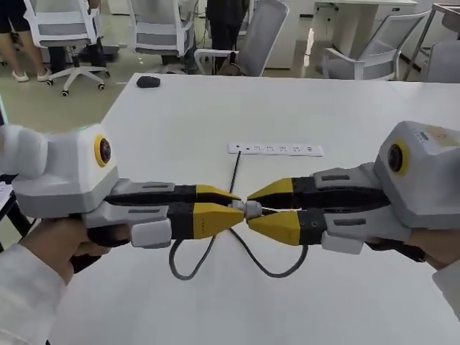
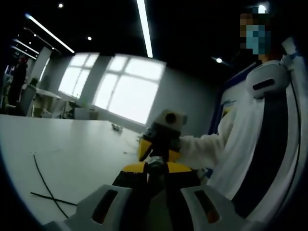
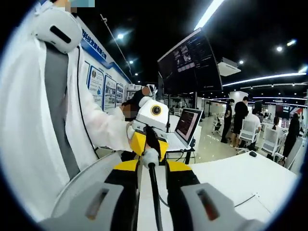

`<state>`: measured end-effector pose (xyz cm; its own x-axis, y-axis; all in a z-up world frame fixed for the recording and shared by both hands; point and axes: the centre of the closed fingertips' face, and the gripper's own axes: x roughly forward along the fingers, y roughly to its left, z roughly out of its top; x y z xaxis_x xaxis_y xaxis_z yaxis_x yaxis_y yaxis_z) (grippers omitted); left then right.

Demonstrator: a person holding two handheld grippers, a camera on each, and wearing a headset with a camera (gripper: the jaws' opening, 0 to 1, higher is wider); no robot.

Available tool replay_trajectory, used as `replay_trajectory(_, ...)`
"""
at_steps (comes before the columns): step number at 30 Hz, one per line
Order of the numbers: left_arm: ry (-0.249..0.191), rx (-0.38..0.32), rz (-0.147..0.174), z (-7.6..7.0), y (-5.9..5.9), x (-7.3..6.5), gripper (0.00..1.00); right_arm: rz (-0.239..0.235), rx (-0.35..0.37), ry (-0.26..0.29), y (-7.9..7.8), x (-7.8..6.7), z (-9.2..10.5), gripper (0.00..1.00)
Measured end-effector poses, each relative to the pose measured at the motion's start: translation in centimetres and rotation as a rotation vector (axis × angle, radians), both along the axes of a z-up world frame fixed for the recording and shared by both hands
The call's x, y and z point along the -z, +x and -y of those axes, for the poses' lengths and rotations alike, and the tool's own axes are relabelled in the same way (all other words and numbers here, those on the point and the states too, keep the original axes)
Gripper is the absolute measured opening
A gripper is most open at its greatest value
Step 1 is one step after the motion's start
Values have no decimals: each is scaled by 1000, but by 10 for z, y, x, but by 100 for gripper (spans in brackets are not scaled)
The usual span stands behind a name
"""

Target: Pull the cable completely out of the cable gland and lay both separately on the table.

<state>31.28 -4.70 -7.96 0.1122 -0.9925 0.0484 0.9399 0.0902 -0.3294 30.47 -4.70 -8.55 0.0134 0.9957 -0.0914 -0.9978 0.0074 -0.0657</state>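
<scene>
- Step in hand, as I judge it: draw the grippers straight apart along the cable's line, with a firm grip and no twisting.
- Left gripper (image 1: 240, 204): jaws nearly closed, pinching the gland (image 1: 253, 209) at their tips.
- Right gripper (image 1: 250, 207): jaws nearly closed on the cable (image 1: 194, 269), tip to tip with the left; the cable runs back between them.
- Slack loops below both jaws.

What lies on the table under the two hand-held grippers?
Black cable loops on the white table below them. Where the cable rises to the gland is hidden by the jaws.
</scene>
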Motion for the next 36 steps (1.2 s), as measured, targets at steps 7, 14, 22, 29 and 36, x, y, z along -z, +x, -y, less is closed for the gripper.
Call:
replay_trajectory(7,-14,-13,55,-2,0,-4,15,-46,11,-4,0,3,8,8)
replay_trajectory(14,-4,-35,154,1,-1,-4,16,-54,21,-7,0,3,9,2)
replay_trajectory(22,-37,-51,196,9,0,-6,28,-20,-6,-8,-7,0,10,2)
replay_trajectory(29,-39,-51,188,16,0,0,19,-26,1,13,-4,-4,10,2)
replay_trajectory(36,-36,-41,169,15,-3,1,17,-55,-6,20,-5,-3,10,2)
